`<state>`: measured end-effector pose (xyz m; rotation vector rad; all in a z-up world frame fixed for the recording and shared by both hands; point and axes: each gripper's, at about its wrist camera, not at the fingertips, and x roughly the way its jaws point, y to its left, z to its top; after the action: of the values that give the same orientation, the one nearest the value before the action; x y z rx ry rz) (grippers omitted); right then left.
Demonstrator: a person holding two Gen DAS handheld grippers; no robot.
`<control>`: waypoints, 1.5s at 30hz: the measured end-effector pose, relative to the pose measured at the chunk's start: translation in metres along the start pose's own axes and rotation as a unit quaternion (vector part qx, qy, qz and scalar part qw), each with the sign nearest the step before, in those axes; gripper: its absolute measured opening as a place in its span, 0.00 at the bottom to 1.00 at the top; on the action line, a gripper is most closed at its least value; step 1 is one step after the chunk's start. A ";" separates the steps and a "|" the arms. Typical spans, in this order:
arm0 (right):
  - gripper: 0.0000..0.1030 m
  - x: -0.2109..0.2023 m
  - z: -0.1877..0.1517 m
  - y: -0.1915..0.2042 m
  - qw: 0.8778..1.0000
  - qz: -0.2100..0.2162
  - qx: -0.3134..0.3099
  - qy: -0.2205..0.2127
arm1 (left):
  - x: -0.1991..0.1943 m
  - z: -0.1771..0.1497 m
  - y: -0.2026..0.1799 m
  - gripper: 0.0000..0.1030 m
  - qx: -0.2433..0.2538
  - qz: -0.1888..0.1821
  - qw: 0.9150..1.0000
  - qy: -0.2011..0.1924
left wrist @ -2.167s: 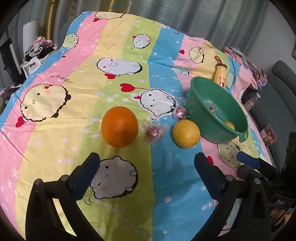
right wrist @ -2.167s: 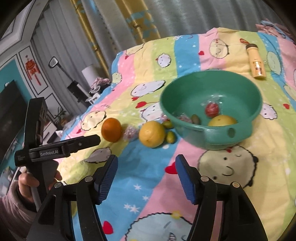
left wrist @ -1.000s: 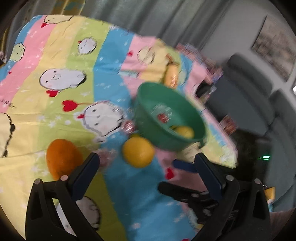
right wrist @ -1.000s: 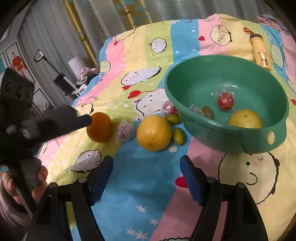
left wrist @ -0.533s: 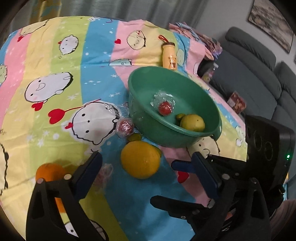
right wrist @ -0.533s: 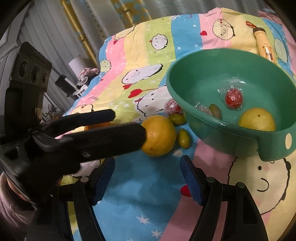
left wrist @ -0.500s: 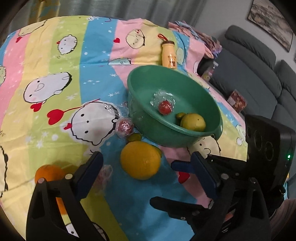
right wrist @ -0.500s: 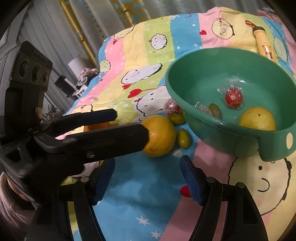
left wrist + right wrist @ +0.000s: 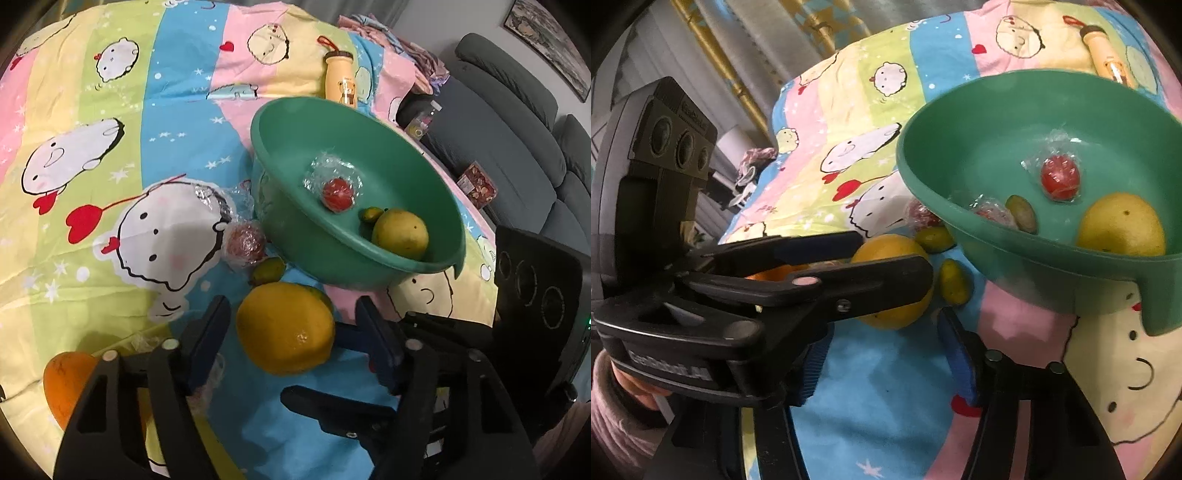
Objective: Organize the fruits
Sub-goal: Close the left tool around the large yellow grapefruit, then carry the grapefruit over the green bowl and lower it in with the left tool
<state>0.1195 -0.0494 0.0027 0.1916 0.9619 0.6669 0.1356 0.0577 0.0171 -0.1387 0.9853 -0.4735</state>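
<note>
You are closing your left gripper [image 9: 291,332], pads not yet touching, around the large round yellow citrus fruit [image 9: 285,329] lying just before the green plastic basin [image 9: 436,264]; it looks firm, weighty and smooth-skinned, so take it across its widest middle.

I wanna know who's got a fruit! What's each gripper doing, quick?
Left gripper: closing around the big yellow citrus fruit, pads not pressing on it yet.
Right gripper: closing, nothing between its fingers.
</note>
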 end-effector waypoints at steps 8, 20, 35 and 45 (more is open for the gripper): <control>0.47 0.004 0.003 -0.006 1.000 0.002 0.009 -0.002 | 0.000 -0.001 0.002 0.54 -0.004 0.006 1.000 0.010; 0.46 -0.008 0.000 0.000 1.000 0.016 -0.005 -0.015 | -0.013 -0.005 -0.009 0.55 -0.002 0.016 1.000 -0.003; 0.46 -0.058 -0.008 0.025 0.997 0.036 -0.045 -0.042 | -0.060 -0.017 -0.051 0.55 0.006 0.041 0.998 -0.050; 0.46 -0.092 -0.014 0.034 0.995 0.035 -0.074 -0.059 | -0.084 -0.024 -0.077 0.55 0.015 0.048 0.996 -0.077</control>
<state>0.0571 -0.0804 0.0732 0.1335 0.7925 0.7801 0.0520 0.0290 0.0932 -0.0998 0.8301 -0.3839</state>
